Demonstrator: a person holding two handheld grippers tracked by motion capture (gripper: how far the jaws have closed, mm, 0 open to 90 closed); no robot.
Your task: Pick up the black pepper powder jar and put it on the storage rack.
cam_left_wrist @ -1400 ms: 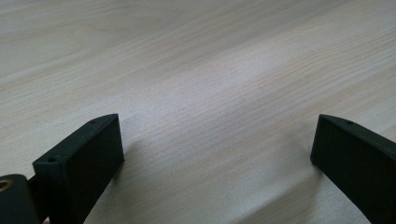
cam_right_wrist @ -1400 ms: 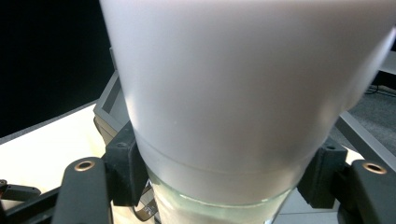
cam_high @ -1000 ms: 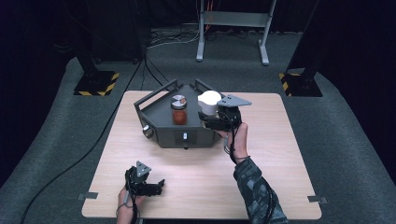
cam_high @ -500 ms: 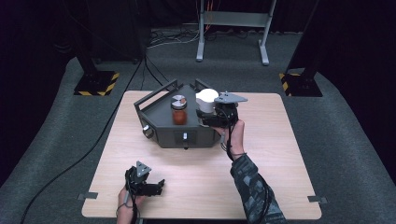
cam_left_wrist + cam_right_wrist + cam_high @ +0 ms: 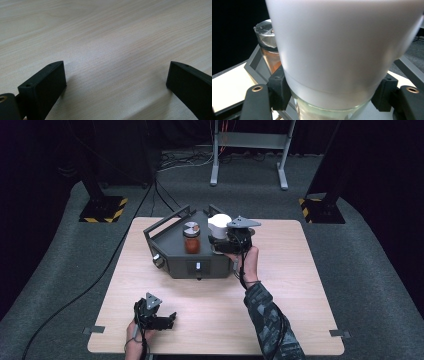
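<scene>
- Setting: a recording lab or studio, not a home
- Light wooden desk (image 5: 280,320) standing alone on grey carpet (image 5: 370,270)
- Black-draped surround; stand bases with hazard-striped feet (image 5: 102,210)
- Metal stand (image 5: 248,150) and floor cables (image 5: 90,285) behind

Seen from high above the near edge of the table (image 5: 300,310), facing forward and down, far enough to take in the whole top, the dark tray (image 5: 170,262) toward its far side and the floor beyond. Riding low on the left gripper (image 5: 116,82), well short of the tray, aimed along the jaws at bare wood grain from very close. Mounted on the right gripper (image 5: 332,97), pressed up against the white-lidded jar (image 5: 342,45) at the tray's right side. Shared with the high view: that jar (image 5: 218,226), the orange jar (image 5: 268,47) at the tray's middle (image 5: 191,237), and the wooden top.
</scene>
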